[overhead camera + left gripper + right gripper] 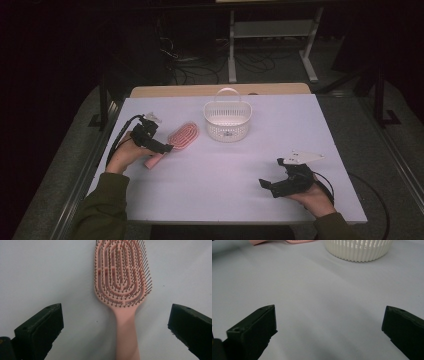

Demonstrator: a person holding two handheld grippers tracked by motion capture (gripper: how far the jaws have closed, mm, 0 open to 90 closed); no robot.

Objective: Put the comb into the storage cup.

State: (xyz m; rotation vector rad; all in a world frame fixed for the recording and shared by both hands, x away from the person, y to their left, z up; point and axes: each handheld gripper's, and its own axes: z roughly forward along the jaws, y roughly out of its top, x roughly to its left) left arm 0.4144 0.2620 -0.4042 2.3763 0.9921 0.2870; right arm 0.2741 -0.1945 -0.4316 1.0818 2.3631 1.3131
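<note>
Your left gripper (166,148) sits at the left of the high view, centre height, over the handle of the pink brush (179,138). In the left gripper view its jaws stand wide apart at the lower corners of the frame, gripping nothing; the brush (122,290) lies between them, bristles up, head toward the top edge and handle running down to the bottom edge, clear of both jaws. In the high view the brush lies flat on the white table (260,150), tilted, its head toward the upper right and its handle toward the lower left, just left of the basket (226,120). The basket is white and slotted, with its handle raised, and stands at the upper centre of the table.

Your right gripper (265,186) rests at the lower right of the high view, held in your right hand (314,196) and pointing left, well apart from the brush and the basket. In the right gripper view its jaws are likewise spread wide over bare table (317,302) and hold nothing; the basket (358,248) shows at the top right of that frame, and the pink edge of the brush (297,241) at the top left
</note>
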